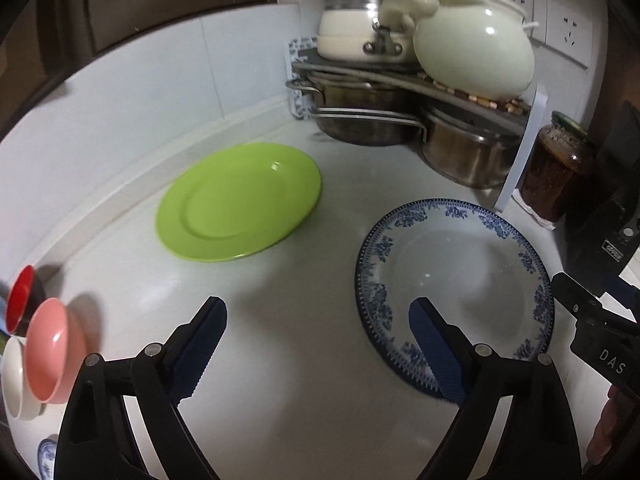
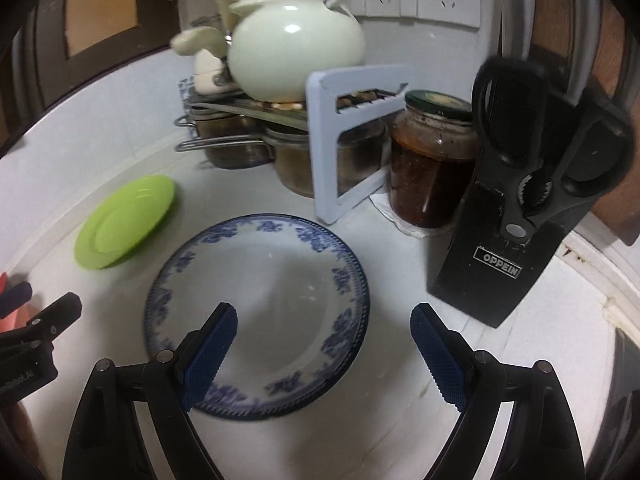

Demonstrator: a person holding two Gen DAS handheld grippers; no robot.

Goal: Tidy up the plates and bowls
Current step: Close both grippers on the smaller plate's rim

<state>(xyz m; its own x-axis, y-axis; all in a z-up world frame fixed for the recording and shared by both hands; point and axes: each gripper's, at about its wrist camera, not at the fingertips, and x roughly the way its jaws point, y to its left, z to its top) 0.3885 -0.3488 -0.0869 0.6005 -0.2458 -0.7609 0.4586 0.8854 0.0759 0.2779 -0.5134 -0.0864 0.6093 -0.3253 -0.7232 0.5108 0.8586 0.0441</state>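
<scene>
Task barely begun. Green plate (image 1: 239, 201) and blue-patterned plate (image 2: 256, 312) being left lying separately on white counter (image 1: 304, 400); pink bowl (image 1: 50, 350) among bowls being kept at counter's left edge. Left gripper (image 1: 318, 344) and right gripper (image 2: 324, 354) being held apart, empty, nothing gripped.

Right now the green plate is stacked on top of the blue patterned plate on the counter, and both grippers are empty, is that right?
Not quite. The green plate is not stacked on the blue patterned plate; the two lie apart, side by side on the counter, as the left wrist view shows. The rest holds: the left gripper and right gripper both have open, empty fingers.
</scene>
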